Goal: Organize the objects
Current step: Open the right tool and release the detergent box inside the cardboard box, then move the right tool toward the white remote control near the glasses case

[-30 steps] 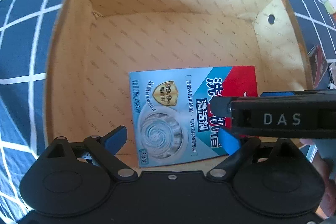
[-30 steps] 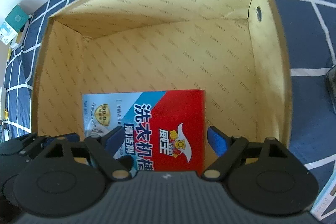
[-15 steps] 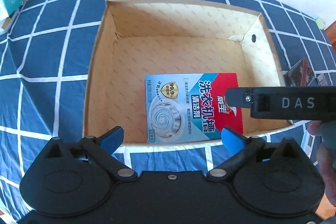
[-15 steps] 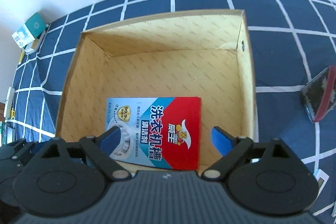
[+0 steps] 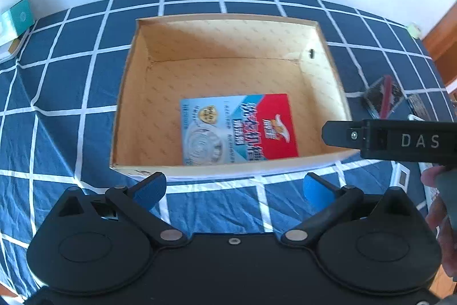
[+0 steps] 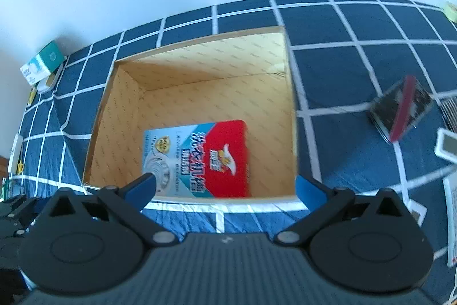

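A red-and-blue detergent packet (image 5: pixel 237 127) (image 6: pixel 200 159) lies flat on the floor of an open cardboard box (image 5: pixel 122 93) (image 6: pixel 97 127), near its front wall. My left gripper (image 5: pixel 232 187) hovers above the blue checked cloth just in front of the box. Its jaws are opening wide with nothing between them. My right gripper (image 6: pixel 227 187) hangs over the box's front edge, its jaws also opening and empty. In the left wrist view the right gripper's black body (image 5: pixel 400 140), marked DAS, juts in from the right, with a hand behind it.
A dark pouch with a red stripe (image 5: pixel 382 97) (image 6: pixel 400 107) lies on the cloth right of the box. A small white device (image 6: pixel 447 146) sits beyond it. A teal carton (image 5: pixel 17 19) (image 6: pixel 42 62) stands at the far left by the white wall.
Both grippers have risen and pulled back out of the box, and their jaws have spread wider. The packet stays on the box floor where it lay.
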The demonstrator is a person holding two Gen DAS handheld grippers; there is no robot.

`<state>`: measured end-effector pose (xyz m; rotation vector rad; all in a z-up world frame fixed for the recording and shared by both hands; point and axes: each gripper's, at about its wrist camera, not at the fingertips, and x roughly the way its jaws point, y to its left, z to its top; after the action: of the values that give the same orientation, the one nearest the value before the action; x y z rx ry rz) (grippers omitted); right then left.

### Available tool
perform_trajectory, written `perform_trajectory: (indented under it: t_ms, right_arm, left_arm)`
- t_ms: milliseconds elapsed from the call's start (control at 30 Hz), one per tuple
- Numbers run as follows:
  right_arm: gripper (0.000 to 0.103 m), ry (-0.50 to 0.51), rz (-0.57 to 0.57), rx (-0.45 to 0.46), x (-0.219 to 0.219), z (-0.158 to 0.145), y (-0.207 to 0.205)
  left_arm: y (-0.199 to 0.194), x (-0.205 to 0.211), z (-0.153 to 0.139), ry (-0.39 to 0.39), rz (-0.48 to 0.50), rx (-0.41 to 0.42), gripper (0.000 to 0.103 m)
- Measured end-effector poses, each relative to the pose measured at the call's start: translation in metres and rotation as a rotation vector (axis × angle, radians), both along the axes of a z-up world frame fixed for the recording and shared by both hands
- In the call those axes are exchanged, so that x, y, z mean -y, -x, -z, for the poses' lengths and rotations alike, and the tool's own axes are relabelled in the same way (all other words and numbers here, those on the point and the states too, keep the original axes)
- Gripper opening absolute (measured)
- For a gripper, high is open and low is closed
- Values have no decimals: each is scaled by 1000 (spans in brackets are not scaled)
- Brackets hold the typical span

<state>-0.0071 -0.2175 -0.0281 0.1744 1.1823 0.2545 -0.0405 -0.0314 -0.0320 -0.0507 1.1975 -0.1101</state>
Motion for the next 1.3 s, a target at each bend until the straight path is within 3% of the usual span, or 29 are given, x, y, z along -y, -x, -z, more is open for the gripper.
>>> perform_trajectory:
  t_ms: [433, 800, 1300]
  right_arm:
    - [103, 14, 122, 14, 76, -1, 32]
    - [103, 37, 245, 6, 177, 1, 38]
    - [103, 83, 313, -15, 311, 13, 31]
  left_arm:
    - [15, 76, 0, 5, 102, 1, 103]
    - [9, 162, 4, 12, 155, -7, 103]
    - [-7, 279, 17, 42, 190, -11, 103]
